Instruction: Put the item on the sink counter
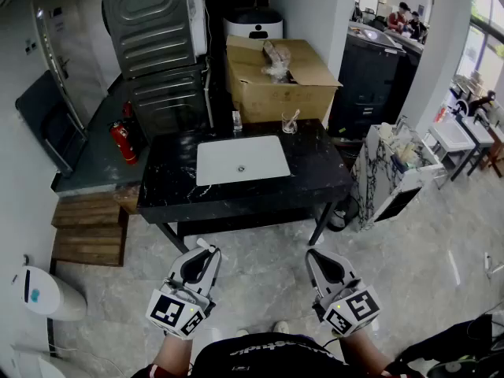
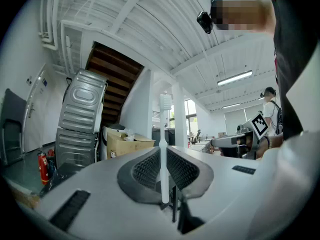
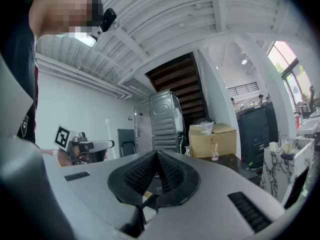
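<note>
Two grippers are held side by side before us, both pointing toward the tabletop (image 1: 315, 168). The jaws of our left gripper (image 1: 206, 250) pinch a white toothbrush (image 2: 163, 149) near its lower end. It stands upright between the pads, with its bristle head well above the jaws. The jaws of our right gripper (image 1: 315, 257) are pressed together with nothing between them. The black tabletop and its white sink (image 1: 242, 160) lie ahead of both jaws, well apart from them. Beyond the sink, farther from the jaws, we see a glass (image 1: 290, 122) and a cardboard box (image 1: 276, 85). The toothbrush is off the tabletop, in the left jaws.
</note>
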Demonstrator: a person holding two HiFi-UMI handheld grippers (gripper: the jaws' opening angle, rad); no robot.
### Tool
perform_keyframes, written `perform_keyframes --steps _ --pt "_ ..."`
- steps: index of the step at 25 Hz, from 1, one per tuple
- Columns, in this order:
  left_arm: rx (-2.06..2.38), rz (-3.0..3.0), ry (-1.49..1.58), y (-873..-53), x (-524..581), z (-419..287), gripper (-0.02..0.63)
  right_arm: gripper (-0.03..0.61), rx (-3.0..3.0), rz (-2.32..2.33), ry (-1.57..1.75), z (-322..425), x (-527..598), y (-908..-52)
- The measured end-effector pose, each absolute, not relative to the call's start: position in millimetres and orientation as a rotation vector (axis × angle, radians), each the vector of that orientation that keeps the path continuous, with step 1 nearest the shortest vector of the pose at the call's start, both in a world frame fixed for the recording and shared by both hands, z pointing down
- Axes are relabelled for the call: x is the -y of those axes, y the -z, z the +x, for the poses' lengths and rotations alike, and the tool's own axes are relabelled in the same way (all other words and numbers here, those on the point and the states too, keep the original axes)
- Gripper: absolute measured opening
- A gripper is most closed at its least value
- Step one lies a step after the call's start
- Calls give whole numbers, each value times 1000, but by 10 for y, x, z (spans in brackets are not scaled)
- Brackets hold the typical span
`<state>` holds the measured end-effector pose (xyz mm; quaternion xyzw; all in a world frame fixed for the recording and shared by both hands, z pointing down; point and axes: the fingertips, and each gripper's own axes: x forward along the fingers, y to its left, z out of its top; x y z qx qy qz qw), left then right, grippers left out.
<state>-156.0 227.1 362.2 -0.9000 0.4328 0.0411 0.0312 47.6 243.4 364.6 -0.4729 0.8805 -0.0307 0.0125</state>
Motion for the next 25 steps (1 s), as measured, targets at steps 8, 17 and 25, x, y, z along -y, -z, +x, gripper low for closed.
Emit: perform_keyframes --steps 8,17,25 --pt "-1337 -2781 -113 -3677 -2264 -1499 46 37 -2750 -1474 103 537 -2433 -3701" --pt "-1346 -2788 -125 -3641 -2207 -1366 46 35 -2744 -1432 95 653 -2399 -3660" --pt "-1365 -2776 -133 -3626 -2158 -1124 46 37 -2754 -1410 100 891 -2325 -3665"
